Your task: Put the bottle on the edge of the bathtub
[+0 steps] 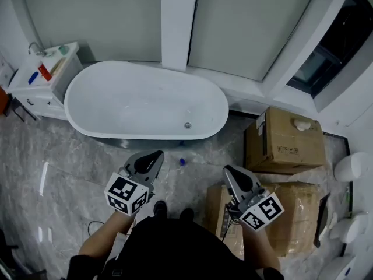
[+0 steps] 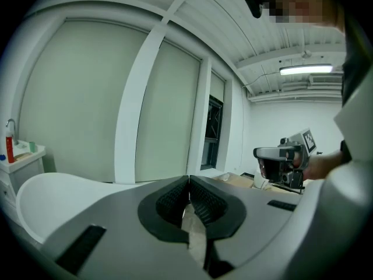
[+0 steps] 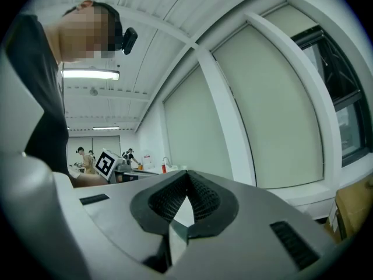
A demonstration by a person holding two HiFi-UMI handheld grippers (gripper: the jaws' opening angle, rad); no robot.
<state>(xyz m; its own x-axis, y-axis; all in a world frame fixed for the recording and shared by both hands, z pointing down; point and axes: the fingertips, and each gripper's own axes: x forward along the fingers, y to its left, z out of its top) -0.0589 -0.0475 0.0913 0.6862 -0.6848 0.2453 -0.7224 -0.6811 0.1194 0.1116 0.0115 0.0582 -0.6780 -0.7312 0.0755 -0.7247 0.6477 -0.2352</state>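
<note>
- Left claw point(image 1: 157, 154) is sitting pressed together, pads meeting tip to tip in the left gripper view point(image 2: 188, 180), with nothing pinched between them.
- Right claw point(image 1: 228, 170) is doing the same: its jaws are showing closed in its own view point(image 3: 187, 174), and it is carrying nothing.
- Both claws are hanging side by side in front of the person, over the grey marble floor point(image 1: 70, 168), on the near side of the bathtub point(image 1: 145, 136) and apart from it.
- The white oval bathtub is lying crosswise ahead, its rim bare along the near edge; its curved end is showing low at the left gripper view's left point(image 2: 52, 197).
- A red bottle point(image 1: 44, 72) is standing on the small white bench point(image 1: 24, 87) just beside the tub's left end, near the tap point(image 1: 36, 48); the left gripper view is catching it at the far left point(image 2: 10, 149).
- A small blue object point(image 1: 182, 162) is lying on the floor just in front of the tub, between the two claws; it is too small to say whether it is a bottle.
- Two cardboard boxes point(image 1: 288, 142) are sitting on the floor to the right, one of them just beside the right claw.
- The person's dark shoes point(image 1: 160, 207) are showing below, between the two arms.
- Pale blinds point(image 2: 87, 98) are covering the windows behind the tub.
</note>
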